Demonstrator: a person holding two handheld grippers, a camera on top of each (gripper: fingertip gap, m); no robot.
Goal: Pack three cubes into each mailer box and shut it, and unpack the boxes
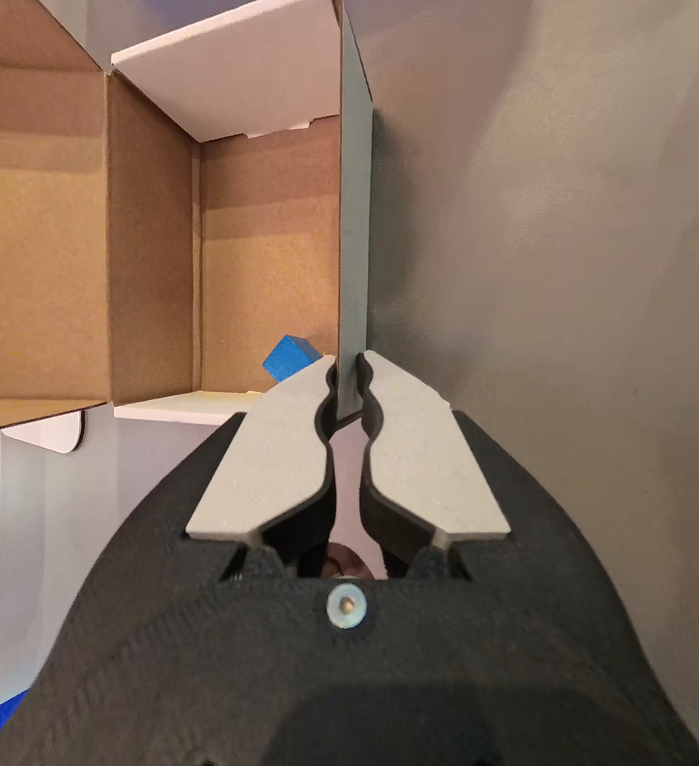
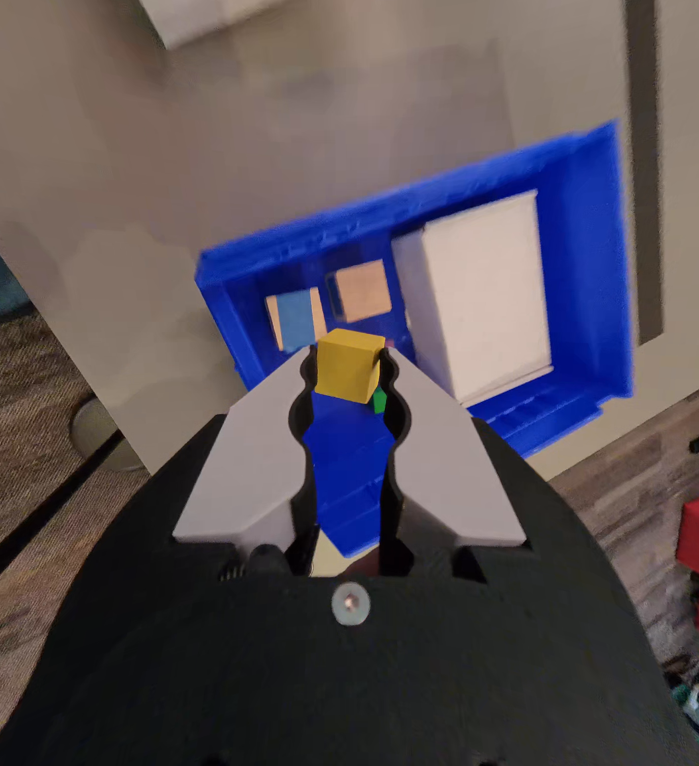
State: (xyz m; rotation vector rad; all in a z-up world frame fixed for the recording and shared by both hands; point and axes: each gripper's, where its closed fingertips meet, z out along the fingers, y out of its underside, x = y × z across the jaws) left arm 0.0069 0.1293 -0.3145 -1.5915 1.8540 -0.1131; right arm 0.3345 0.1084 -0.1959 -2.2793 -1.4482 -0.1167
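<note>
Pale grey surface (image 2: 111,186); at centre frame the right gripper (image 2: 348,357) has its jaws clamped on a yellow wooden cube (image 2: 347,364) above a blue plastic bin (image 2: 588,174); the left gripper (image 1: 347,364) pinches the wall of an open brown cardboard mailer box (image 1: 153,248), which holds a blue cube (image 1: 287,357); the shallow tip grip risks the yellow cube twisting free in transit.

box (image 1: 153,257): matt brown corrugated card inside, smooth white outside
yellow cube (image 2: 347,364): smooth, painted, satin
bin (image 2: 588,232): glossy ribbed blue plastic
fingers (image 1: 273,456): matt grey plastic, grainy
</note>
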